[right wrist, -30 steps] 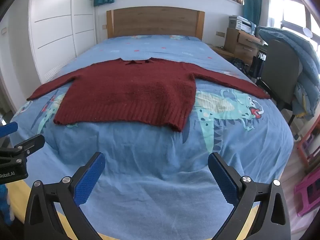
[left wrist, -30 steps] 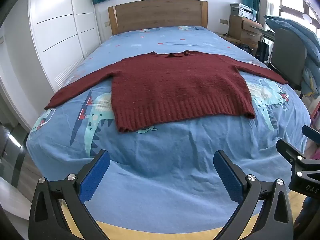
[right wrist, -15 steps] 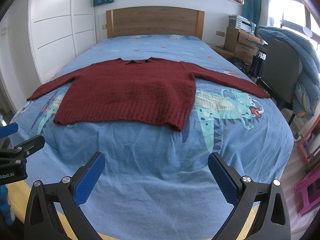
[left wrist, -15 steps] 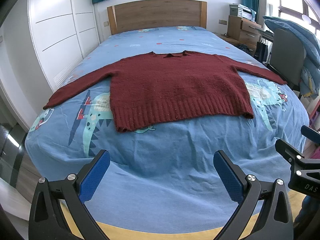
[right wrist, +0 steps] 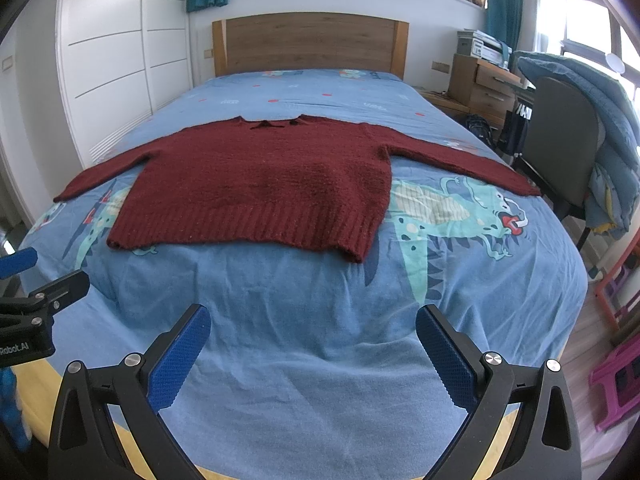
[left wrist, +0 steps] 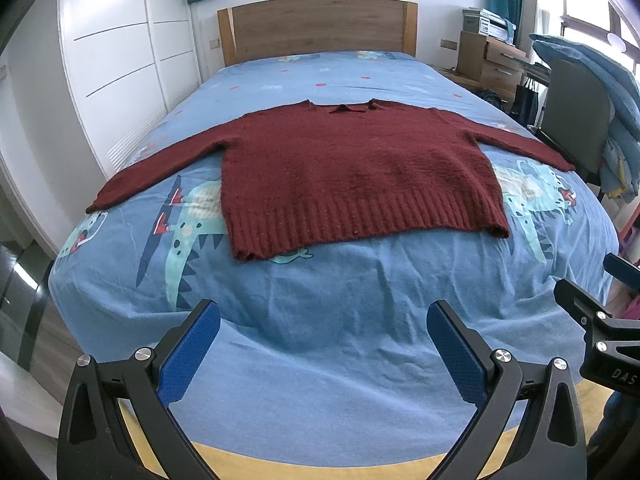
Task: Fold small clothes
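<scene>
Between the blue pads of the left gripper, nothing is being held: its jaws are being kept spread wide over bare bedsheet at the foot of the bed. The same is being shown in the right wrist view, where the right gripper is being carried with its jaws fully apart and empty, just above the sheet. Each tool is being caught at the edge of the other's view, the right one at 3 o'clock in the left view and the left one at 9 o'clock in the right view, so the 2 are being held side by side.

Toward 12 o'clock from both sets of jaws, well apart from them, the dark red sweater is lying flat, front or back up cannot be told, with its ribbed hem nearest and its collar toward the wooden headboard. Its 2 sleeves are being left stretched out toward 10 o'clock and 2 o'clock.

By this layout, no fold is judged to be made yet; the approach step is being carried out. The next move is judged to call for both grippers being brought forward to the garment, probably 1 to each sleeve or hem corner, jaws being closed on a single layer of knit without sheet being pinched in.
</scene>
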Motion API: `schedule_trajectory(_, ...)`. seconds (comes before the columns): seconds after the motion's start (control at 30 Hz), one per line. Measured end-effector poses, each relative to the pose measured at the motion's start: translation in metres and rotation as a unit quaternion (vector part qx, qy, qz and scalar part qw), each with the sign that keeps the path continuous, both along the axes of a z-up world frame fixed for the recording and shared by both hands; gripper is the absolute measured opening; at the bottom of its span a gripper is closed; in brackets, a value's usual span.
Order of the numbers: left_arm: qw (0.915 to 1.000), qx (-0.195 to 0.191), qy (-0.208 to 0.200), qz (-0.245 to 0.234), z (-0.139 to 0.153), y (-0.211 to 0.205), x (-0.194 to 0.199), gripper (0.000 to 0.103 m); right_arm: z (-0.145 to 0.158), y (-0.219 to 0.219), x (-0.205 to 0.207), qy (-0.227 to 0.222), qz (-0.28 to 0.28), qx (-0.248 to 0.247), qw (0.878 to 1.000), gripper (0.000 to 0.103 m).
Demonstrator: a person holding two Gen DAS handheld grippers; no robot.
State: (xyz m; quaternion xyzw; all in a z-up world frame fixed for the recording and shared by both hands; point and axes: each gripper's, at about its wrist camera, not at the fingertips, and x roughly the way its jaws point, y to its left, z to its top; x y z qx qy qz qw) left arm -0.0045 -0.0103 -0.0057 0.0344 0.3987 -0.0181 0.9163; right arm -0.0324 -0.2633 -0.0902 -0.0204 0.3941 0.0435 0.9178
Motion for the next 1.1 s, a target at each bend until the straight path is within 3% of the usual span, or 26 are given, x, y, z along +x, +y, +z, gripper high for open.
schedule_trajectory(1.1,0.9999,0.009,0.005,-0.006,0.002,0.009,0.002,0.102,0.005,-0.023,0.003,-0.002,-0.034,0.010,0.999,0.102)
